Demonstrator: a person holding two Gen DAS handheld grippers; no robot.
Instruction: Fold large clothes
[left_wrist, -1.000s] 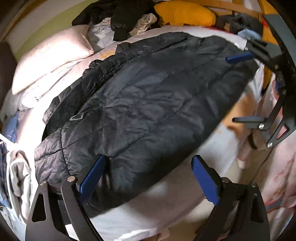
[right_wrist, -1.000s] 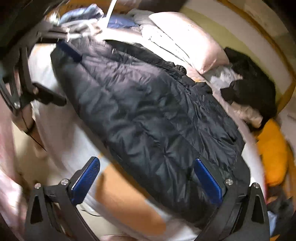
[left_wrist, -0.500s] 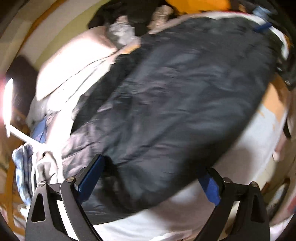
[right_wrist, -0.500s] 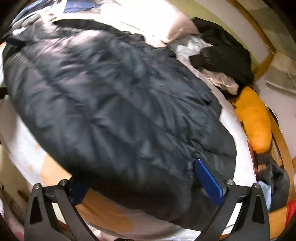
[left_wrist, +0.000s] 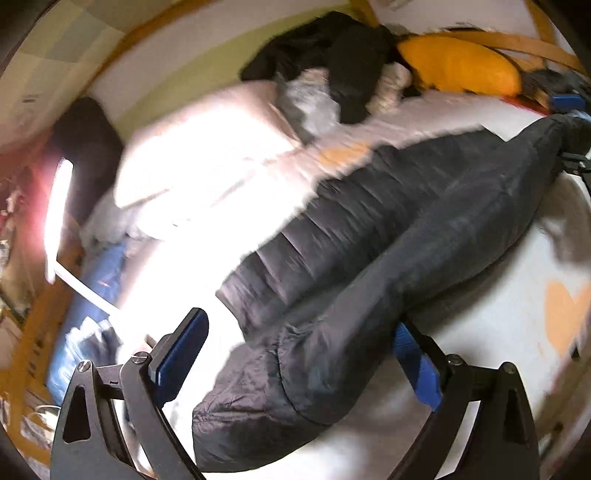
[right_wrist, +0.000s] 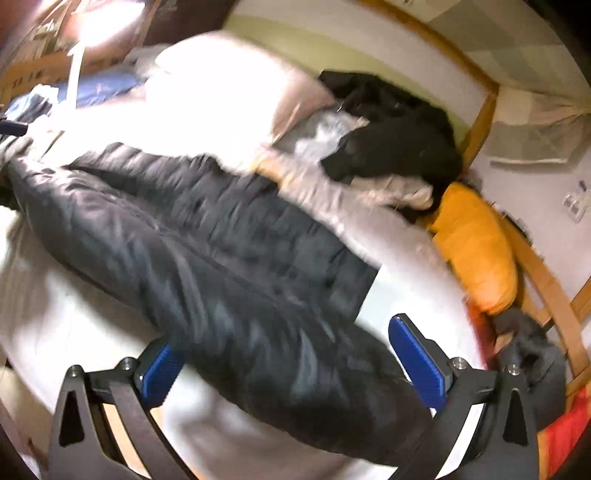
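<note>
A large black quilted jacket (left_wrist: 388, 236) lies across the white bed, its near long edge folded over onto the rest; it also shows in the right wrist view (right_wrist: 221, 251). My left gripper (left_wrist: 299, 354) is wide open, and one end of the jacket lies between its blue pads. My right gripper (right_wrist: 291, 362) is wide open too, with the jacket's other end lying between its fingers. Neither gripper pinches the cloth. The right gripper's blue pad (left_wrist: 569, 101) shows at the far end in the left wrist view.
A pale pink pillow (left_wrist: 207, 162) lies behind the jacket. A heap of black and white clothes (right_wrist: 388, 147) and an orange cushion (right_wrist: 476, 247) sit by the headboard. Blue clothing (left_wrist: 96, 295) lies at the bed's left edge. A wooden bed frame (right_wrist: 546, 280) runs along the right.
Both grippers swung toward the far side of the bed, carrying the jacket's near edge over. The jacket went from spread flat to folded lengthwise. Both views are motion-blurred.
</note>
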